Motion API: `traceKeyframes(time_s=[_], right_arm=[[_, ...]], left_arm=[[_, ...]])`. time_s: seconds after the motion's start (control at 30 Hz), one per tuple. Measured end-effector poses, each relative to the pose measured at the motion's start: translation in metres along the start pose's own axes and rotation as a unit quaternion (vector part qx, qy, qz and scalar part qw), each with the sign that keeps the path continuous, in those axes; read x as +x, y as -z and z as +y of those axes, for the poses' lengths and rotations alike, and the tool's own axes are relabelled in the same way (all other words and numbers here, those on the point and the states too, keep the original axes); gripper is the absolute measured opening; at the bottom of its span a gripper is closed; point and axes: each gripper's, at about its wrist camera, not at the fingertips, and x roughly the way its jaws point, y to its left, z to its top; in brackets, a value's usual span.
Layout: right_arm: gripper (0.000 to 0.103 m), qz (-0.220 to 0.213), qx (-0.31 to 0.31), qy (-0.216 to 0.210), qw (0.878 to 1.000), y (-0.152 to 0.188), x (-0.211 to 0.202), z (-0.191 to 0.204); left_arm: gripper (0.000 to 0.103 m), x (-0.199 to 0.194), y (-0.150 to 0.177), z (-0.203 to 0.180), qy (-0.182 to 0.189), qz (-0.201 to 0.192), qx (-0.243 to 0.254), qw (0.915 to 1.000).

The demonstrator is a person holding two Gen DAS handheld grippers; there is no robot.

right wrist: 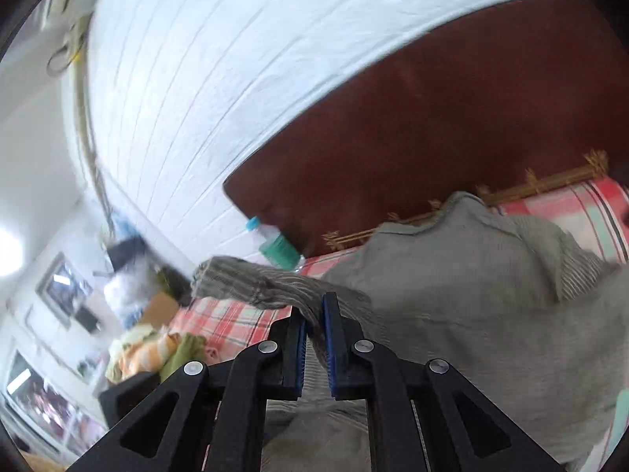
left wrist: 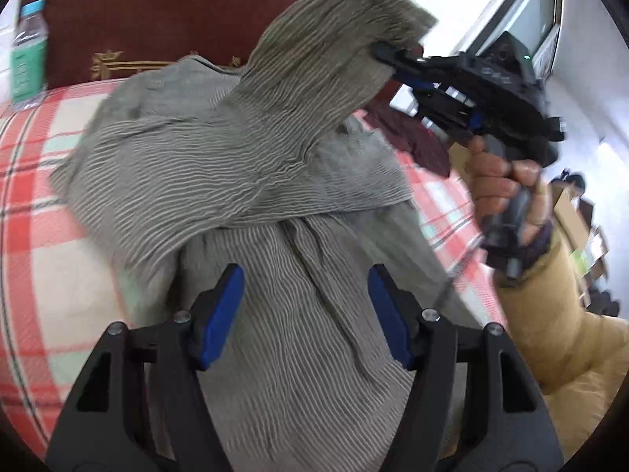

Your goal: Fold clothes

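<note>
A grey ribbed garment (left wrist: 243, 181) lies spread on a bed with a red plaid cover (left wrist: 35, 212). My right gripper (left wrist: 379, 53) is shut on the garment's sleeve (left wrist: 334, 47) and holds it lifted above the body of the garment. In the right wrist view the sleeve (right wrist: 251, 281) is pinched between the blue pads of the right gripper (right wrist: 314, 306) and trails off to the left. My left gripper (left wrist: 306, 279) hovers open above the garment's lower part, with nothing pressed between its blue pads. A hand (left wrist: 499, 181) in a tan sleeve grips the right handle.
A dark red headboard (left wrist: 157, 19) with gold trim runs behind the bed. A water bottle with a green label (left wrist: 29, 55) stands at the bed's far left corner. Dark red clothing (left wrist: 412, 133) lies beyond the garment. Piled clothes (right wrist: 157, 350) sit at the bedside.
</note>
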Motion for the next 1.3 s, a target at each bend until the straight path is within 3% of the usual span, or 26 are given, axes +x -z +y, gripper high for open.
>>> traceKeyframes(time_s=[0.2,0.4,0.5,0.53,0.57,0.63,0.7,0.73,0.77,0.8,0.87,0.97,1.1,1.17,1.3], right_arm=[[0.008,-0.006,0.090,0.037,0.995,0.028,-0.026,-0.074],[0.008,0.015,0.146,0.066,0.987,0.058,-0.037,-0.124],[0.013,0.026,0.140,0.070,0.987,0.060,-0.036,-0.124],[0.027,0.026,0.140,0.068,0.988,0.058,-0.035,-0.123],[0.048,0.024,0.143,0.069,0.987,0.056,-0.035,-0.123],[0.056,0.021,0.152,0.074,0.985,0.052,-0.025,-0.129],[0.056,0.028,0.152,0.088,0.984,0.048,-0.015,-0.132],[0.050,0.036,0.149,0.098,0.983,0.047,-0.010,-0.132],[0.031,0.043,0.142,0.108,0.983,0.046,-0.005,-0.132],[0.020,0.049,0.136,0.114,0.983,0.045,-0.002,-0.132],[0.013,0.058,0.127,0.119,0.983,0.045,0.001,-0.130],[0.014,0.049,0.126,0.115,0.984,0.047,-0.008,-0.131],[0.020,0.080,0.114,0.123,0.983,0.057,-0.014,-0.131],[0.044,0.072,0.080,0.123,0.987,0.060,-0.032,-0.116],[0.048,0.065,0.038,0.114,0.991,0.080,-0.078,-0.089]], left_arm=[[0.067,0.020,-0.013,0.046,-0.074,0.006,-0.066,0.9951],[0.067,-0.004,-0.011,0.089,-0.062,-0.026,-0.143,0.9874],[0.067,-0.002,-0.011,0.085,-0.074,-0.021,-0.122,0.9896],[0.067,-0.001,-0.011,0.083,-0.079,-0.020,-0.116,0.9899],[0.067,-0.001,-0.011,0.082,-0.084,-0.020,-0.112,0.9900],[0.067,0.000,-0.011,0.081,-0.089,-0.022,-0.111,0.9896],[0.067,0.000,-0.012,0.088,-0.082,-0.023,-0.127,0.9883],[0.066,0.000,-0.011,0.089,-0.080,-0.024,-0.132,0.9878],[0.066,-0.001,-0.010,0.090,-0.078,-0.025,-0.136,0.9874],[0.066,-0.001,-0.009,0.091,-0.077,-0.025,-0.136,0.9874],[0.066,0.000,-0.008,0.090,-0.078,-0.023,-0.132,0.9879],[0.066,0.001,-0.008,0.090,-0.073,-0.020,-0.134,0.9881],[0.066,-0.008,-0.005,0.087,-0.071,-0.020,-0.135,0.9881],[0.066,-0.018,0.001,0.076,-0.077,-0.022,-0.114,0.9903],[0.067,-0.043,0.018,0.044,-0.069,-0.028,-0.059,0.9954]])
